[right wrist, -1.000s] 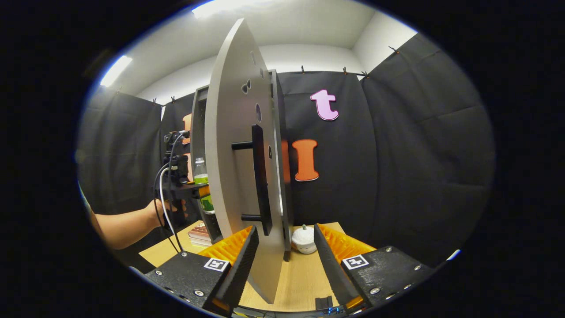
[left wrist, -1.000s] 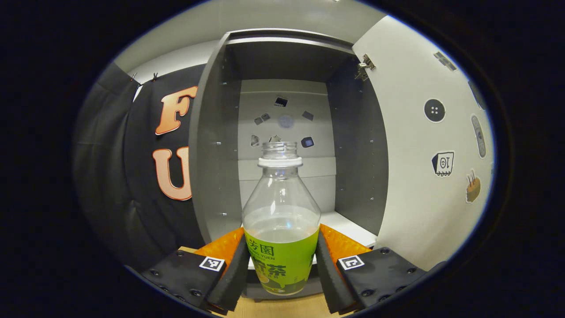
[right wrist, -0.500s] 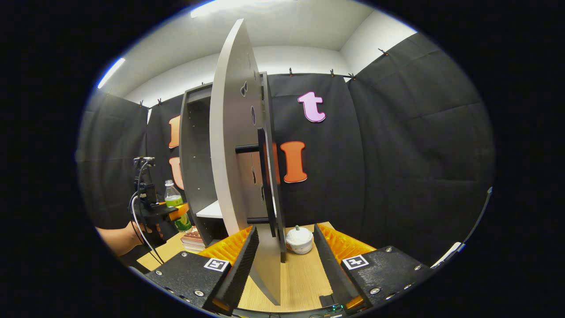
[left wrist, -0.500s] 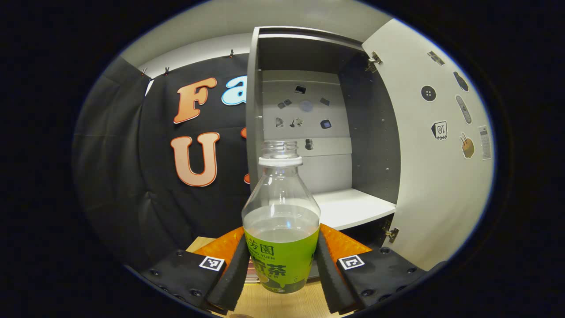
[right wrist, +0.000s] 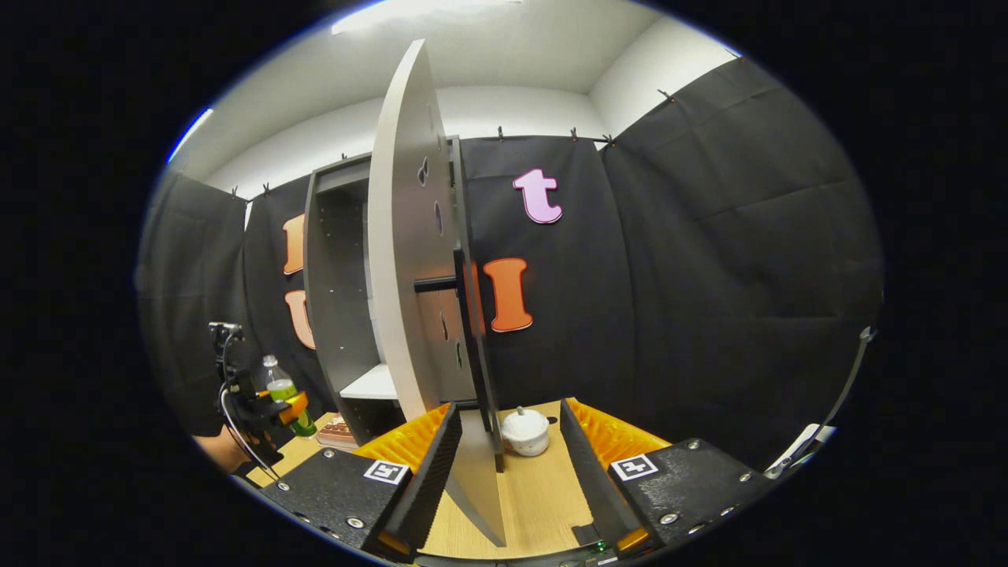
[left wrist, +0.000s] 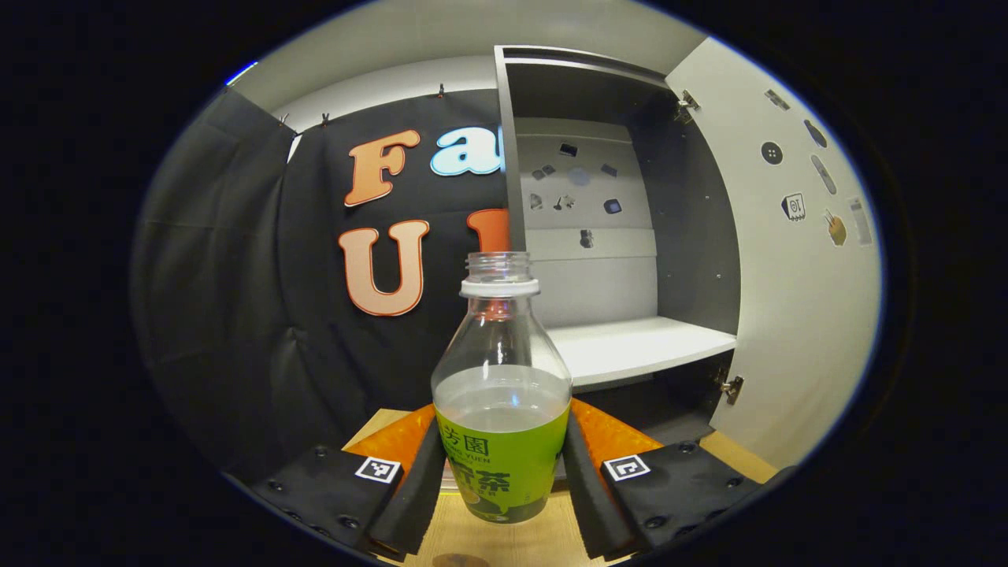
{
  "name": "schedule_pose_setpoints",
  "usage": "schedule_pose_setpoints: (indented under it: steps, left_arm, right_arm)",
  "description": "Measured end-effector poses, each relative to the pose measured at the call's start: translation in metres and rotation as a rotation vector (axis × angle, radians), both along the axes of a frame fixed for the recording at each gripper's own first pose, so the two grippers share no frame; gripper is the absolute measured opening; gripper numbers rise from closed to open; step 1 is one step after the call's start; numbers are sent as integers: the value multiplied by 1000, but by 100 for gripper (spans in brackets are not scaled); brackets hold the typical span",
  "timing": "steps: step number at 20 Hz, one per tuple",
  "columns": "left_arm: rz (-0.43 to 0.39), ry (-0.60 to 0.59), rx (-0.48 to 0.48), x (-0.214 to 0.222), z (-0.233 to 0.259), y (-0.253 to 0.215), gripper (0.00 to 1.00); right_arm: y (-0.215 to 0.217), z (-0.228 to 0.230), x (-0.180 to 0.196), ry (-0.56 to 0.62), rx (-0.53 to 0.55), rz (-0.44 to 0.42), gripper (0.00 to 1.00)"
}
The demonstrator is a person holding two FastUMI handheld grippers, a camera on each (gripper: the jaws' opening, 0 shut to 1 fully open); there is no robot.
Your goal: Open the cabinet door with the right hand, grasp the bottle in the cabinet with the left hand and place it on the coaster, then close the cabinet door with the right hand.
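Left gripper view: my left gripper (left wrist: 500, 472) has its jaws closed around the bottle (left wrist: 502, 394), both black ribbed pads pressing the green label low on the body. The bottle is out of the cabinet (left wrist: 622, 228), upright, in the air above the wooden table (left wrist: 512, 543). It is clear, smooth plastic, rounded at the shoulder, threaded at the neck with no cap on, and partly filled with liquid. I judge the step in hand is carrying it to the coaster, which I cannot pick out for certain; a dark round shape sits at the near bottom edge, too cut off to name. With an open neck I should keep the bottle plumb, travel slowly, lower until the base sits flat, and only then loosen the jaws. The cabinet is flat matte grey board with a white shelf (left wrist: 638, 346).

Right gripper view: my right gripper (right wrist: 504, 465) stands wide open, its fingers to either side of the lower edge of the open door (right wrist: 402, 260) without pressing on it. The door is a thin, smooth panel with a black bar handle (right wrist: 465, 331). To the far left the bottle sits in the left gripper. A small white lidded pot (right wrist: 525, 431) stands on the table beyond the door.
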State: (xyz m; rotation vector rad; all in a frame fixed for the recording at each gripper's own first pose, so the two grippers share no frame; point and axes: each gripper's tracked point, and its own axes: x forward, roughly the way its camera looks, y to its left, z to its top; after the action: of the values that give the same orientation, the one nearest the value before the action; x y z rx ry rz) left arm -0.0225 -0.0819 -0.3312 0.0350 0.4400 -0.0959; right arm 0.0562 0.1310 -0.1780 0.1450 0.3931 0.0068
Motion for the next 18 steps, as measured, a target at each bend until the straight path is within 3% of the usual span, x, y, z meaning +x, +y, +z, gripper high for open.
schedule_pose_setpoints:
  steps: [7, 12, 15, 16, 18]
  left_arm:
    - [17, 34, 52, -37, -40, 20, 81]
    - [9, 58, 118, -65, -70, 29, 77]
    - [11, 78, 143, -81, -88, 37, 81]
    - [18, 83, 147, -85, -93, 42, 77]
    - [30, 89, 156, -92, -102, 48, 79]
  right_arm:
    - [-3, 8, 3, -2, -8, -46, 78]
    - [2, 7, 8, 18, -34, -59, 78]
    - [-1, 10, 9, 21, -36, -81, 78]
    - [-1, 13, 9, 15, -33, -88, 78]
    - [-3, 14, 9, 19, -38, -106, 78]
